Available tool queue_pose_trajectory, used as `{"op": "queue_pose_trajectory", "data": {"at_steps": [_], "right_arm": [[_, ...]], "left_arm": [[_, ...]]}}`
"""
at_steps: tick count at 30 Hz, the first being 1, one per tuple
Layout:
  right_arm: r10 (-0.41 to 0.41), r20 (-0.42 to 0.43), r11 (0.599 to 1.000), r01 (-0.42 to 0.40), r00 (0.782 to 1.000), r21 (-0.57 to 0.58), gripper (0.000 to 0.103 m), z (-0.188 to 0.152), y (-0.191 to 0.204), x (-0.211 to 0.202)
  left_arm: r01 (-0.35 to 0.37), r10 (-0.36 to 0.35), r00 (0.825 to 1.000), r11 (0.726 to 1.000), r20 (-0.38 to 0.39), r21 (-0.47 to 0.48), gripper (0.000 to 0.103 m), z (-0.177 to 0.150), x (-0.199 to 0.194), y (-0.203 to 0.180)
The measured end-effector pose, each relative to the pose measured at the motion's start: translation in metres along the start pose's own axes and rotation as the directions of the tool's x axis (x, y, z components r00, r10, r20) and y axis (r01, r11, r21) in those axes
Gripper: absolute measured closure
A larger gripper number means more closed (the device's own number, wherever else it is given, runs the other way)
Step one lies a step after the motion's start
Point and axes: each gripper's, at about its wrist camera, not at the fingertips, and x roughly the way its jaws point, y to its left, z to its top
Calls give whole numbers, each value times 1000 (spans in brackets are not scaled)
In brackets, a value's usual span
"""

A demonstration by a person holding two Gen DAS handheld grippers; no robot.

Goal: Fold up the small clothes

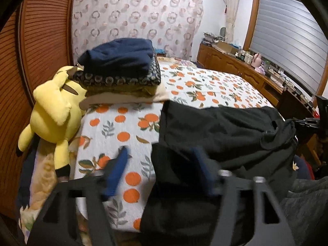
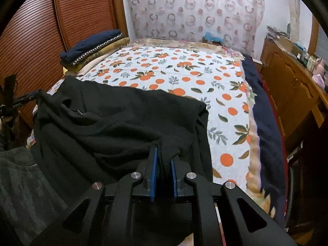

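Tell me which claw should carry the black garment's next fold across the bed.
Right, probably. The right claw has black garment fabric pinched between its pads, while the left claw stands open above the garment's edge, holding nothing.

A bed (image 2: 229, 123) with an orange-print cover fills the room. Slatted wooden wardrobe doors (image 1: 45, 30) stand to its left, and a ring-patterned curtain (image 1: 135, 16) hangs behind it. A cluttered wooden sideboard (image 1: 235, 65) runs beneath a window with grey blinds (image 1: 287, 32).
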Motion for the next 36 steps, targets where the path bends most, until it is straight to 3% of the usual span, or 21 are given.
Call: {"op": "queue_pose_trajectory", "data": {"at_steps": [1,3,5,10,15,19,26,36], "right_arm": [[-10,8,1000,10,1000,-7,86,-1,0,-3],[-33,32,999,34,999,-19,66,3,-3,-11],[-54,52,998,55,997,-19,58,7,-7,-17],[-103,84,994,106,991,-32,51,22,-8,-24],[-108,92,994,110,990,-23,41,29,-9,-1],[-107,66,993,110,992,-41,40,33,-8,27],[-94,24,995,94,995,-25,39,39,-14,63],[-92,-32,995,93,995,31,39,43,-32,93]], "left_arm": [[-10,10,1000,1000,14,6,23,3,-1,0],[-20,20,1000,1000,16,20,23,9,0,-1],[-28,28,999,999,18,26,23,15,5,-1],[-42,42,999,998,10,49,23,32,19,-4],[-49,48,999,996,11,77,23,52,32,-10],[-45,45,999,992,4,118,23,68,46,-19],[-49,53,998,995,-37,92,23,88,79,-18],[-24,33,989,998,-142,64,23,75,111,-16]]}}
